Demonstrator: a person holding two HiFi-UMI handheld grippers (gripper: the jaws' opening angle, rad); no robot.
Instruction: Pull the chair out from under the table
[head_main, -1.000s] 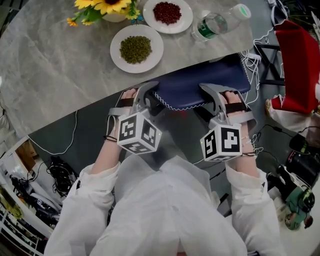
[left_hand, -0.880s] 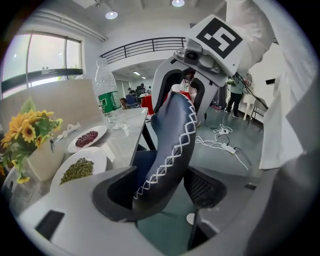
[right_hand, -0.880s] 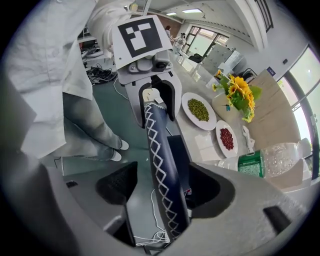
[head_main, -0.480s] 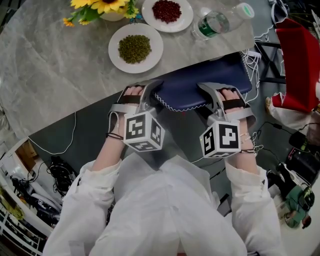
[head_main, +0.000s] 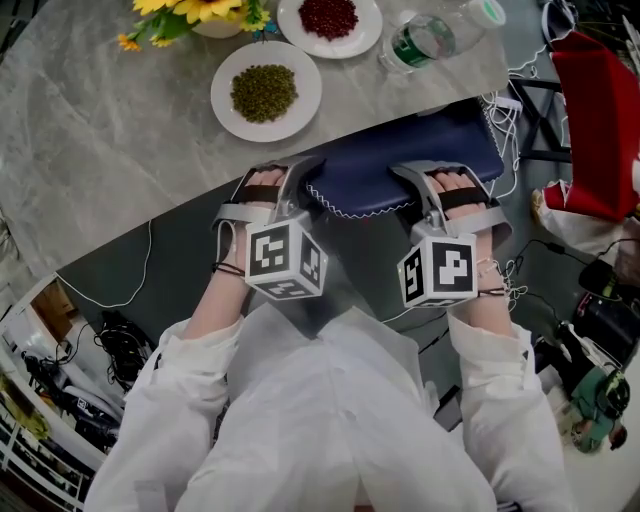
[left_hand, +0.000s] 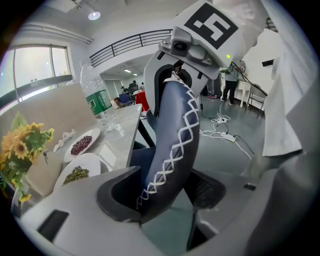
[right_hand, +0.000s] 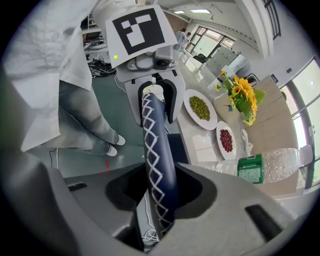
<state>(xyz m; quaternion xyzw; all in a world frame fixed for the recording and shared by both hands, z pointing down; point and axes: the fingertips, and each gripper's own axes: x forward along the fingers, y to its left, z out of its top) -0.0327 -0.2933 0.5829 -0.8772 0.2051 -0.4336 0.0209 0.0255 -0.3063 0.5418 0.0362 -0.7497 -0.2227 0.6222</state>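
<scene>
The chair's navy backrest (head_main: 400, 170) with white cross-stitching pokes out from under the grey marble table (head_main: 120, 130). My left gripper (head_main: 293, 188) straddles its left end. In the left gripper view the backrest (left_hand: 172, 145) lies against one jaw with a gap at the other. The jaws of this gripper (left_hand: 165, 202) are closing slightly. My right gripper (head_main: 425, 188) straddles the right end. There the backrest (right_hand: 157, 150) runs between closing jaws, and a slit of floor still shows beside it at the gripper (right_hand: 160, 200).
On the table stand a plate of green beans (head_main: 265, 90), a plate of red beans (head_main: 328, 18), a water bottle (head_main: 430, 38) and sunflowers (head_main: 190, 15). White cables (head_main: 510, 110) and a red object (head_main: 600, 130) lie on the floor at the right.
The left gripper has rolled a little and sits slightly closer to the backrest's end. The right gripper has stayed at the backrest's right end.
</scene>
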